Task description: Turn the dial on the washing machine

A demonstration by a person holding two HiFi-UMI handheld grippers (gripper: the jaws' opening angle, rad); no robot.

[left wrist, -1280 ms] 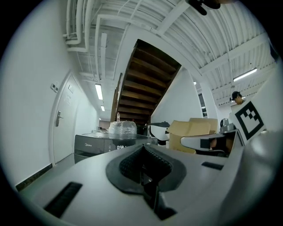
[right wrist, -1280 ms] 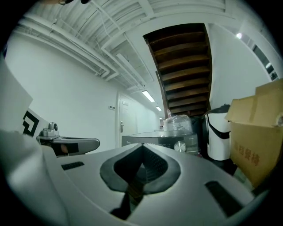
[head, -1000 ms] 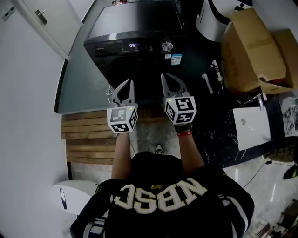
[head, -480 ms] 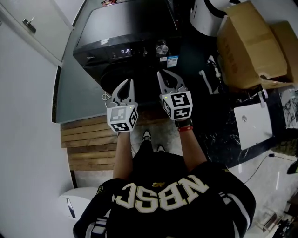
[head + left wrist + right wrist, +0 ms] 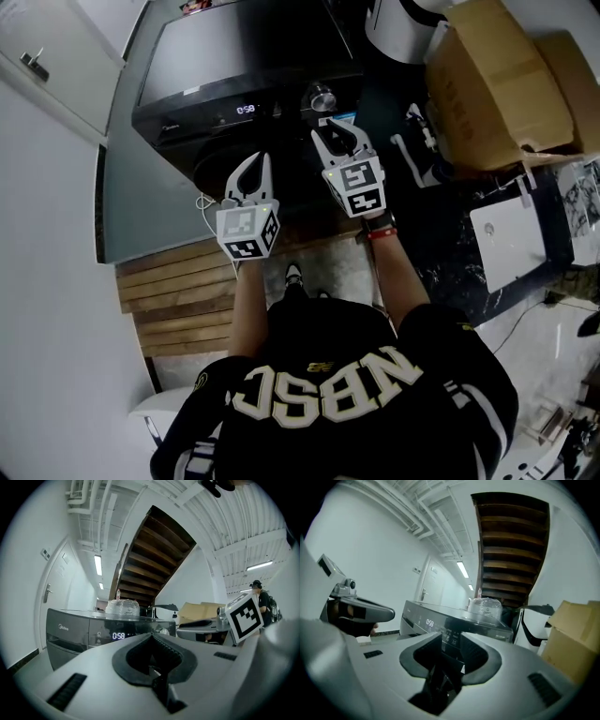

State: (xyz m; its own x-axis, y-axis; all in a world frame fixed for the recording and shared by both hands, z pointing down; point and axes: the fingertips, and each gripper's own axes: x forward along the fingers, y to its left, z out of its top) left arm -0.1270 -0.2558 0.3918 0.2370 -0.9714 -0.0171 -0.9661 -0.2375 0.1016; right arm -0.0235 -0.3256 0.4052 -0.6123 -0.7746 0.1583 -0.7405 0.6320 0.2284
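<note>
Black washing machine (image 5: pixel 234 56) by white wall. Right gripper (image 5: pixel 336 129) near dial (image 5: pixel 322 96), jaws just opening, nothing between. Left gripper (image 5: pixel 254 159) jaws together.

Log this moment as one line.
dial: untouched | right tool: jaws just opening, nothing between them, short of dial | left tool: shut, empty

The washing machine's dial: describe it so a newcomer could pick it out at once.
Find the black washing machine at the top of the head view. On its front, right of the lit display, sits the dial: the only round, shiny silver knob there.
</note>
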